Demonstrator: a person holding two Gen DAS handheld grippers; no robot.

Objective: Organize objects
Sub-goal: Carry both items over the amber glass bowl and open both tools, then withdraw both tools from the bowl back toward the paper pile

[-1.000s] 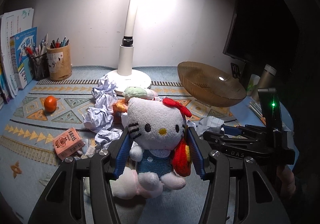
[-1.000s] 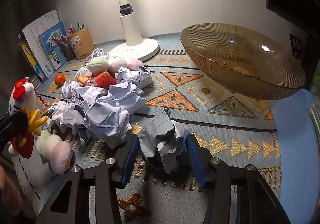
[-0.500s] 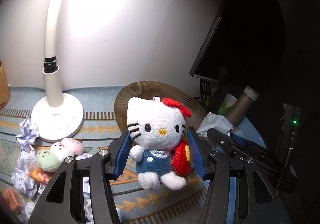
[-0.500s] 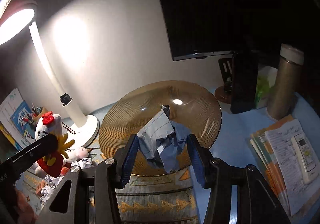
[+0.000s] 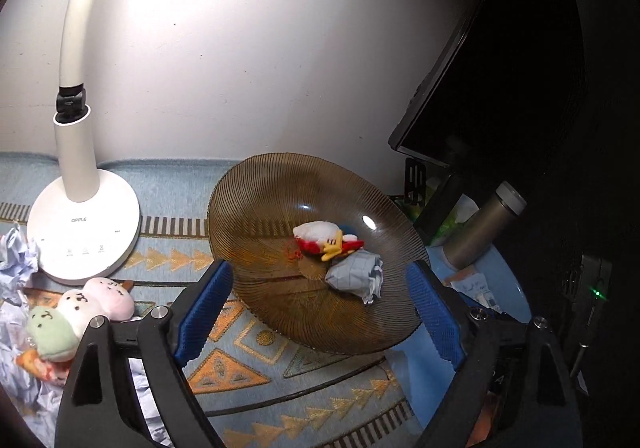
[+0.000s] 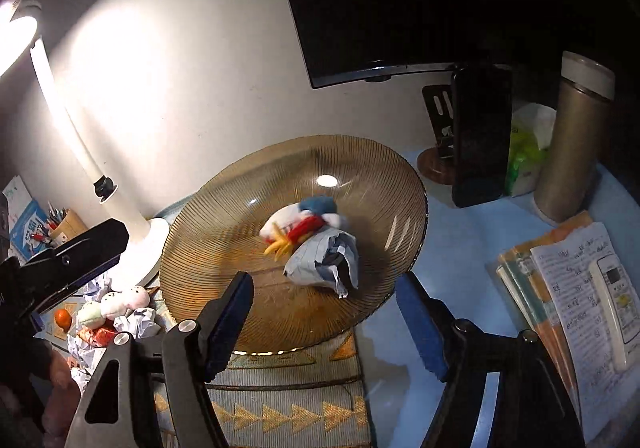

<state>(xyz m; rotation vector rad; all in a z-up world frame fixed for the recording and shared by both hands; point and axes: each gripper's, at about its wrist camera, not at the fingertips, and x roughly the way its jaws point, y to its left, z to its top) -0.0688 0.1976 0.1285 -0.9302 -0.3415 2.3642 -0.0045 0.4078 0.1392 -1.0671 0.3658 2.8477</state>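
Nearest: L gripper (image 5: 318, 310) & R gripper (image 6: 324, 322), both just spread wide, released, nothing between jaws. Beyond: amber dish (image 5: 256, 207) w/ 1 plush (image 5: 326, 238) + 1 paper ball (image 5: 356, 274), touching, both dropped in. Partly done. Left on mat: 1 dango plush (image 5: 76, 310), 1 orange (image 6: 63, 318), several paper wads (image 6: 136, 322). Far: 1 lamp (image 5: 84, 224).

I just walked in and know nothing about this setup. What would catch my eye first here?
Probably the big amber glass bowl in the middle of the desk, with a plush cat and a crumpled paper ball lying in it. Next, the white desk lamp to its left, glaring on the wall. Nearest the camera, blue-padded fingers stand spread open with nothing between them.
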